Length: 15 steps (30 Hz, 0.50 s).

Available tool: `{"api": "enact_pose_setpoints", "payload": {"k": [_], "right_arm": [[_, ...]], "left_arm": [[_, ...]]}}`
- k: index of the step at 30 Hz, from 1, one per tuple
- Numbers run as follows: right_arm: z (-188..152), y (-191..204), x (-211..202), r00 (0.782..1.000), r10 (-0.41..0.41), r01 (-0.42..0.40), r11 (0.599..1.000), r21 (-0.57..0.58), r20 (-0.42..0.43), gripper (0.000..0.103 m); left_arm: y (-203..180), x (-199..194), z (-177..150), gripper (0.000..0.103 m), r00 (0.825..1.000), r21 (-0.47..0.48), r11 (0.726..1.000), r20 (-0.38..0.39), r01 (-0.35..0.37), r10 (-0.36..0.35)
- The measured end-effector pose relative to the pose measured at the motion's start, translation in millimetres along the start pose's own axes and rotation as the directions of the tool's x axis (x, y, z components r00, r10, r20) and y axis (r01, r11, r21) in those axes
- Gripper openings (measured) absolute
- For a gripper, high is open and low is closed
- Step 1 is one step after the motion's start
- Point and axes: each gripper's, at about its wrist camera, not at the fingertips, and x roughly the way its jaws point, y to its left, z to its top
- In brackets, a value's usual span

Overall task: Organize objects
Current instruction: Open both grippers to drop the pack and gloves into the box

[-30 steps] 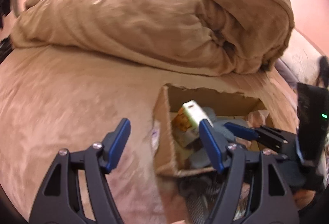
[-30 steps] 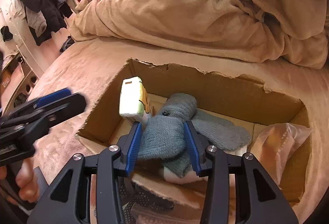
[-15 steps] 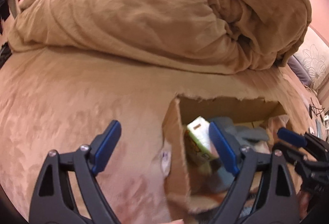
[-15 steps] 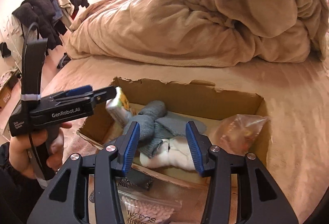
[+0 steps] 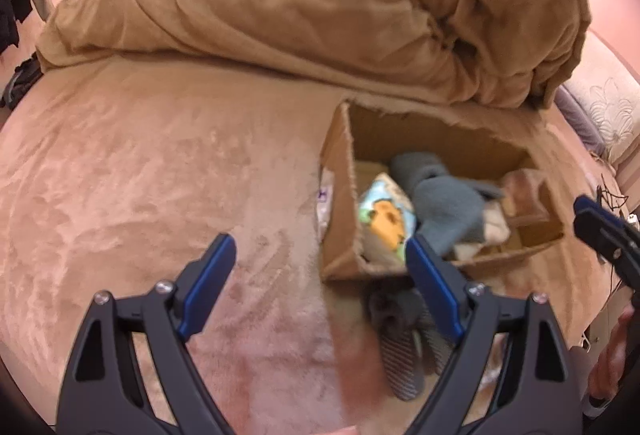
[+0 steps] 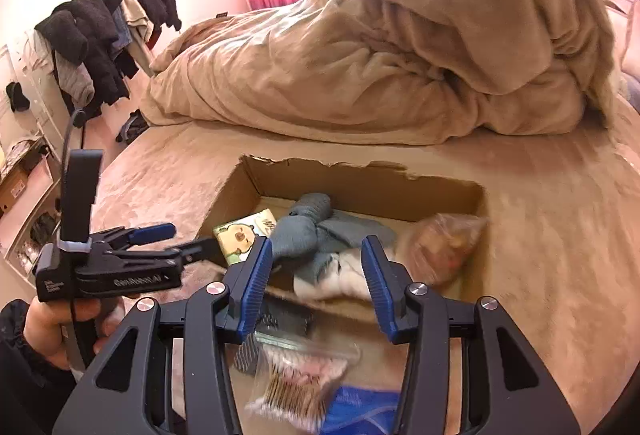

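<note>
Pulled back from the cardboard box (image 6: 362, 191) since a moment ago, both grippers, and the tissue pack (image 6: 244, 235), before upright near the box's left wall, now lying flat inside with its cartoon face up. Left gripper (image 5: 320, 275) with jaws spread wide, holding nothing, hanging over the bed (image 5: 140, 175) just before the box's near left corner. Right gripper (image 6: 316, 275) also with jaws spread and empty, above the box's near wall.

Inside the box, seen in both views: tissue pack at the left, touching the grey socks (image 6: 316, 231) in the middle, white cloth (image 6: 344, 279) under them, a clear bag (image 6: 444, 247) at the right end, blurred.

Seen only in the left wrist view: a label or paper on the outer left wall of the box, and a dark striped cloth (image 5: 404, 351) on the bed before the box.

Seen only in the right wrist view: a bag of cotton swabs (image 6: 300, 383) and a blue thing (image 6: 360, 411) beside it, near the camera; the left hand (image 6: 60, 323) around the left gripper's handle; dark clothes (image 6: 96, 31) hanging at the far left. Behind the box in both views, a heaped beige blanket (image 5: 320, 15).
</note>
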Motion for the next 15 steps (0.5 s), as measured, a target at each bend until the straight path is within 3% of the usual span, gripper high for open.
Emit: {"api": "enact_pose_setpoints", "payload": {"k": [7,11,15], "right_arm": [[-12.3,2.4,-32.4,0.998,-0.054,0.054,0.999,-0.006,0.021,0.050],[-21.3,3.5,-51.7,0.997,-0.055,0.055,0.998,0.001,0.052,0.068],[-31.8,1.1,-67.9,0.994,-0.090,0.089,0.996,0.009,0.067,0.068]], "left_arm": [[-17.7,-48.2,-11.9,0.088,0.994,0.018,0.997,0.076,0.073,-0.075],[-31.9,-72.7,-23.9,0.088,0.984,0.045,0.991,0.125,0.126,-0.131],[-44.9,-84.3,-38.7,0.088,0.981,0.080,0.989,0.137,0.125,-0.135]]}}
